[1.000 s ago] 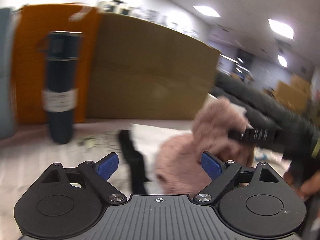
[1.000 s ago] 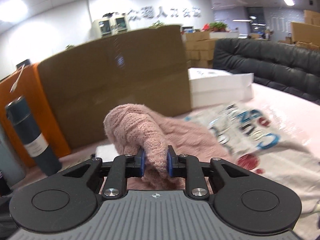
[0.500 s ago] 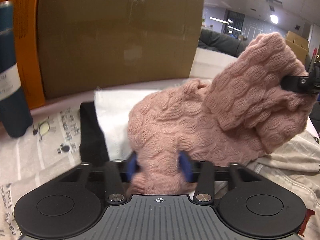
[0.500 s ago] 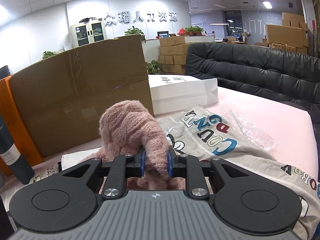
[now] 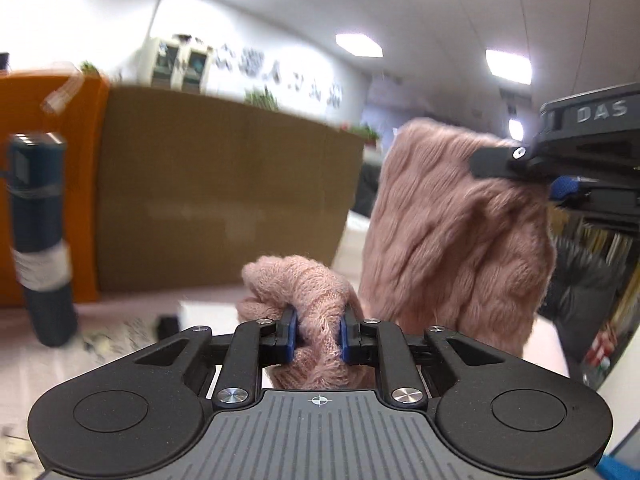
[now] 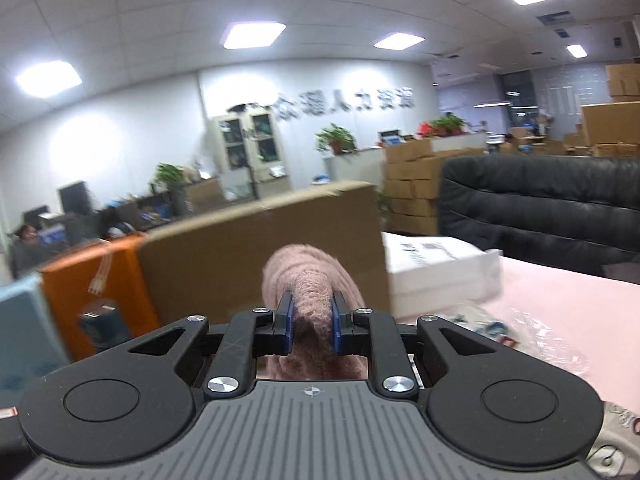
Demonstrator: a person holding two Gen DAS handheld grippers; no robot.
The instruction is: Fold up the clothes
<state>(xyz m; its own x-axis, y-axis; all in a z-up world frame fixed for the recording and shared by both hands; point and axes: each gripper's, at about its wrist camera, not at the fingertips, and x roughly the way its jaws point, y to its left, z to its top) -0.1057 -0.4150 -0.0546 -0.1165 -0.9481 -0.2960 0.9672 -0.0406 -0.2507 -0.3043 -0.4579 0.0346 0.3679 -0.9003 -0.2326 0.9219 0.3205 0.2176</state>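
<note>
Jaws of both grippers now on pink sweater (image 5: 452, 240), lifted higher.

One pink knit sweater (image 5: 452, 240), two grippers clamped on it, one brown cardboard box (image 6: 256, 256) behind, one dark bottle (image 5: 40, 236) left of box, one white box (image 6: 436, 276) right of it

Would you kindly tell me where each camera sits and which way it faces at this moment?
Left wrist: sits on the left tool, faces forward at the cardboard box; its own fingers clamp the pink sweater, and the right tool shows.
Right wrist: sits on the right tool, faces over the box toward the black sofa; own fingers clamp the sweater.
Shared: sweater, box.
</note>
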